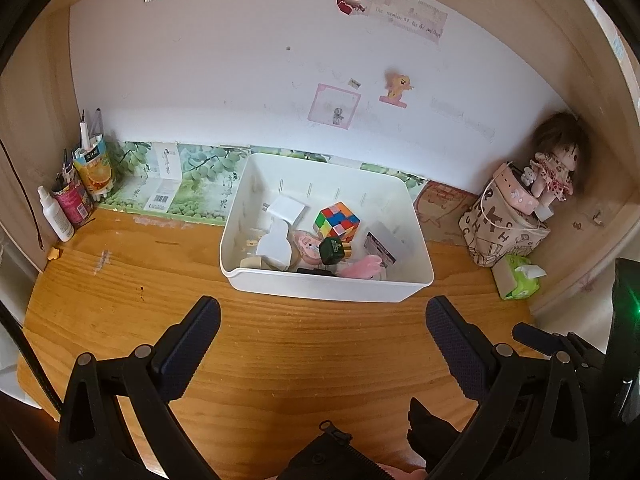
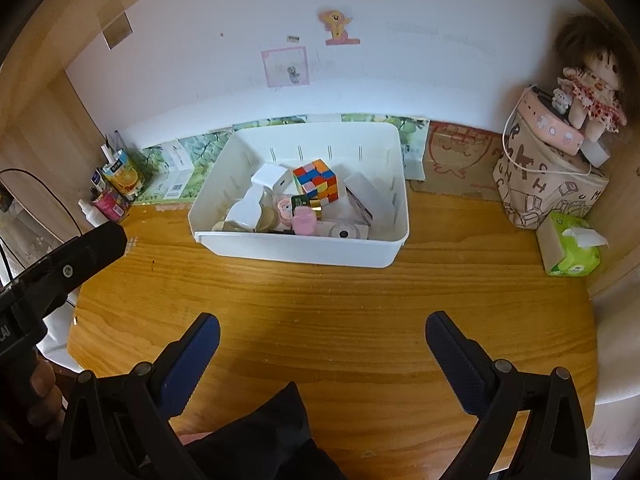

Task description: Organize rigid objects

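A white plastic bin stands on the wooden desk near the back wall. Inside it lie a colourful puzzle cube, a white charger block, a dark green box, pink items, a small white camera and a grey card box. My left gripper hovers open over bare desk in front of the bin, holding nothing. My right gripper is likewise open and empty, short of the bin. The left gripper's arm shows at the right wrist view's left edge.
Pen cups and a white spray bottle crowd the back left corner. At the right stand a patterned fabric bag with a pink case and a doll on top, and a green tissue pack. Wooden side walls enclose the desk.
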The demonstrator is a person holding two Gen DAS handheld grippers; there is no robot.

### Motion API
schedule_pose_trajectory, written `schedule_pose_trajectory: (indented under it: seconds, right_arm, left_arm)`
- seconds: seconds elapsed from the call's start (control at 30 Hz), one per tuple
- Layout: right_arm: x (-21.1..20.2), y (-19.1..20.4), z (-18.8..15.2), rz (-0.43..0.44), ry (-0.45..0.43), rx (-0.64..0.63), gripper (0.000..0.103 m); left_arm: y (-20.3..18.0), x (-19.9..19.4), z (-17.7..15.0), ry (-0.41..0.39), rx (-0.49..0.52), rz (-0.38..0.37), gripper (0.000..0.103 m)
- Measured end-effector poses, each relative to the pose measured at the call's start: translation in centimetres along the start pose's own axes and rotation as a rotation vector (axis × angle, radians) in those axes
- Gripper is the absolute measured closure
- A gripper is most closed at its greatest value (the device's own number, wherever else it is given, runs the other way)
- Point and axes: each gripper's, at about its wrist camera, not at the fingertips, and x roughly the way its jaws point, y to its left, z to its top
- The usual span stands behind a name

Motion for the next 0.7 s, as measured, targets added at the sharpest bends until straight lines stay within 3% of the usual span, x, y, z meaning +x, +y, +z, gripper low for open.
schedule_pose_trajectory:
  seconds: [0.5,0.7]
  right_arm:
    - [2.5,-0.6,-1.3,-0.007,0.027,-0.004,0.000]
    - [3.0,-0.1,-1.6,-0.009,0.009,-0.030,0.000]
  left_arm:
    - [-0.1,2.0,-2.0,0.027,0.010,0.001,0.001]
    - [0.4,2.0,-2.5,-0.014,-0.005,0.002,0.001]
